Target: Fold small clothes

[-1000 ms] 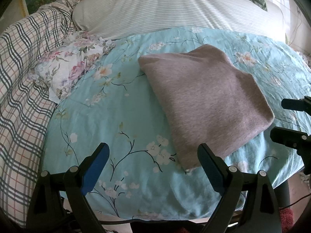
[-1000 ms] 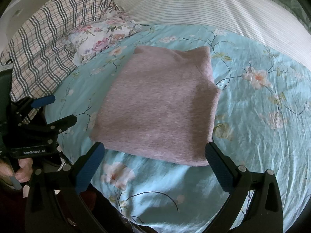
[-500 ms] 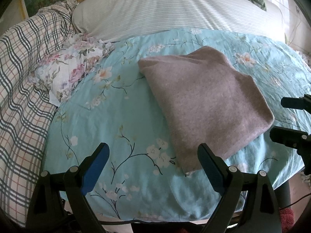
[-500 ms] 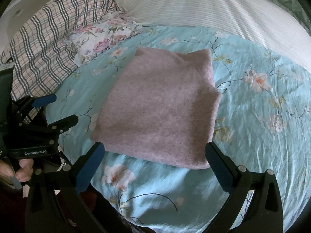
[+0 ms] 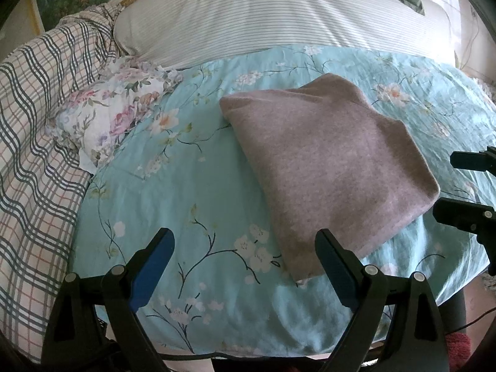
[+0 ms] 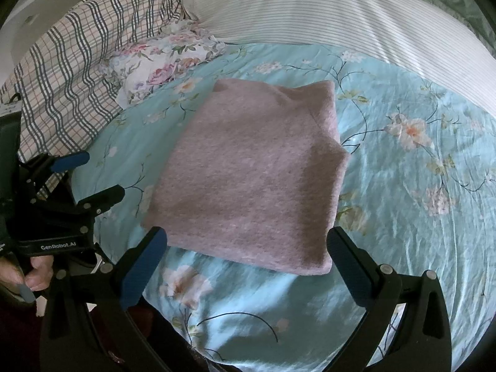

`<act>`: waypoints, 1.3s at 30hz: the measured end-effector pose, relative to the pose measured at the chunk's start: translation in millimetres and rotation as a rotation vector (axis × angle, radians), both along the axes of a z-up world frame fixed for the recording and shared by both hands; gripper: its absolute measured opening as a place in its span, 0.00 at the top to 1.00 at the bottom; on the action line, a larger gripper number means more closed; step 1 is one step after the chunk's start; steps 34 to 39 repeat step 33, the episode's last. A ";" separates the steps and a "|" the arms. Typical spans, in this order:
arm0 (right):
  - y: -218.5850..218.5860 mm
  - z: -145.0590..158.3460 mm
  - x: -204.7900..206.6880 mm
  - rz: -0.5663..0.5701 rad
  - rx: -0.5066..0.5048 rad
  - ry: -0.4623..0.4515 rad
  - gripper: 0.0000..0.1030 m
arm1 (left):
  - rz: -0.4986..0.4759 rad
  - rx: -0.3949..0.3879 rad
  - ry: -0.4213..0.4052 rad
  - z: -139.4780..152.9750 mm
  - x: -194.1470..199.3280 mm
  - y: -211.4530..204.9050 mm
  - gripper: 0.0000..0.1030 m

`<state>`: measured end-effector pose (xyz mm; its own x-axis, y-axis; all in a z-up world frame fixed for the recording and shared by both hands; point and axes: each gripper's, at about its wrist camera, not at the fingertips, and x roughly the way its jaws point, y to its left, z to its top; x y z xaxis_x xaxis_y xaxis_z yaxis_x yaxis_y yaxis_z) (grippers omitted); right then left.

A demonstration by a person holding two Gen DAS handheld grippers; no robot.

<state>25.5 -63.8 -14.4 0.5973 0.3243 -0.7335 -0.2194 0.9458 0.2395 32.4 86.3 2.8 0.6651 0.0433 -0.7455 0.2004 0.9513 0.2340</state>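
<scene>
Folded mauve knitwear is laid flat on the turquoise floral bedsheet, near the bed's front edge. Both claws are held spread and empty: the left claw at its near left corner, the right claw at its near edge. A floral cloth is bunched far left.

Each black hand-held gripper has blue-padded fingers, silver screws, "GenRobot.AI" lettering.

Floral turquoise bed, folded mauve garment, floral cloth
</scene>
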 end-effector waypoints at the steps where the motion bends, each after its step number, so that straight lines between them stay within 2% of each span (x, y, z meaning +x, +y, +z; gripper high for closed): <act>1: -1.0 0.0 0.8 0.000 0.000 0.000 0.00 | 0.000 -0.001 0.000 -0.1 0.3 0.2 0.10; 11: -7.0 -2.1 13.2 0.001 -0.001 0.007 0.00 | -0.009 -0.049 -0.013 5.1 16.7 0.1 0.10; 29: -21.4 -13.1 39.1 -0.011 0.071 0.034 0.00 | 0.018 -0.038 0.018 1.9 37.4 -3.1 0.10; 39: -25.1 -17.0 43.3 -0.029 0.072 0.046 0.00 | 0.006 -0.056 0.026 2.6 36.9 -4.1 0.08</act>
